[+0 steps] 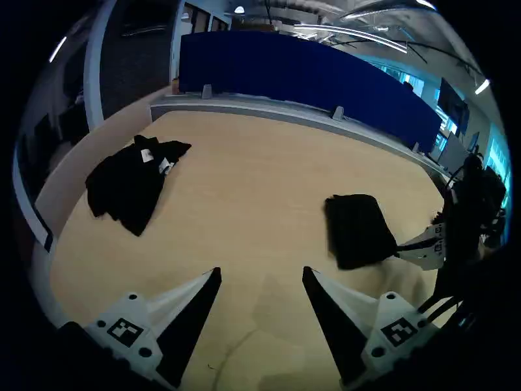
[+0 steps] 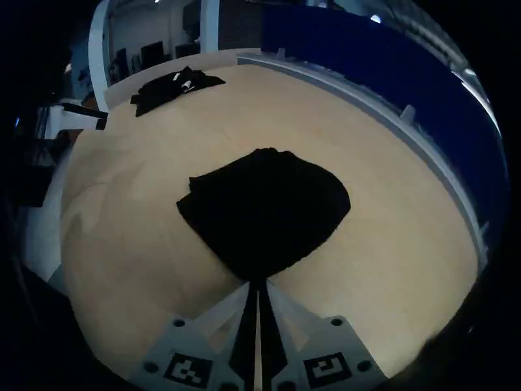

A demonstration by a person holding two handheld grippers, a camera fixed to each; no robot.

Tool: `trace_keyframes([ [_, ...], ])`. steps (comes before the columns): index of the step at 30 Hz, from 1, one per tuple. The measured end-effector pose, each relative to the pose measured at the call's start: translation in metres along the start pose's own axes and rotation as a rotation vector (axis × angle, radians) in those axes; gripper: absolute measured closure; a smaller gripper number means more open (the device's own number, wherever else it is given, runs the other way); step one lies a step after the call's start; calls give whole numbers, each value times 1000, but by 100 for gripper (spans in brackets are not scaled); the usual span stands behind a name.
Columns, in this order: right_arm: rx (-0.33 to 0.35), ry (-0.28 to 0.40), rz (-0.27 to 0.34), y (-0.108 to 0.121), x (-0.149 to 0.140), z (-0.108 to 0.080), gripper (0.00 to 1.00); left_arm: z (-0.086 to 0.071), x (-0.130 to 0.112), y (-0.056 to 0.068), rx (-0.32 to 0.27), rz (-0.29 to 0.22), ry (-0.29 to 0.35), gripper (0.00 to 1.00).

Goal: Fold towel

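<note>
In the left gripper view, the left gripper (image 1: 261, 270) is seen nearest, its jaws spread wide apart with nothing held between them; the bare pale wood of the desk (image 1: 260, 189) is seen through the gap. A square black-and-white marker (image 1: 125, 331) is carried on each finger. Beyond it, to the right, the towel (image 1: 357, 229) is laid flat on the desk, black and folded into a compact rectangle. Its near right corner is met by the right gripper (image 1: 398, 251), which reaches in from the right edge. Farther off to the left, well apart from the towel, a pile of black cloth (image 1: 127, 186) is spread loosely on the desk, with small white tags (image 1: 148, 155) showing on its upper part. Along the far edge of the desk a blue partition (image 1: 293, 72) is stood on a grey rail.

In the right gripper view, the right gripper is seen from behind, its jaws drawn together so that only a thin pale line is left between the fingers. The tips are placed right at the near edge of the towel, which is spread just ahead as a rounded dark shape with layered folds visible at its left side. Whether any fabric is pinched between the tips cannot be told. The pile of black cloth is seen far beyond, near the desk's far left corner, and the blue partition is run along the right side
</note>
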State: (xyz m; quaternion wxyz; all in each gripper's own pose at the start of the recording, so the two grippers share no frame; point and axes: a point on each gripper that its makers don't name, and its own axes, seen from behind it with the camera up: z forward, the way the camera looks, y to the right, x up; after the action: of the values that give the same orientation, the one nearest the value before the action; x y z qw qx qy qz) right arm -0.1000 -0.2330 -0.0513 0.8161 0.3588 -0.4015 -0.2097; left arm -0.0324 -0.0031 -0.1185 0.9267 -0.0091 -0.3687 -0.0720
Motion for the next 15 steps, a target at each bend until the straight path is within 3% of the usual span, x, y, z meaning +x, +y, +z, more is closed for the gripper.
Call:
trace_keyframes([
  [15,-82,126,-74,29,80,-63,98,-4,19,0,-6,14,31,7],
])
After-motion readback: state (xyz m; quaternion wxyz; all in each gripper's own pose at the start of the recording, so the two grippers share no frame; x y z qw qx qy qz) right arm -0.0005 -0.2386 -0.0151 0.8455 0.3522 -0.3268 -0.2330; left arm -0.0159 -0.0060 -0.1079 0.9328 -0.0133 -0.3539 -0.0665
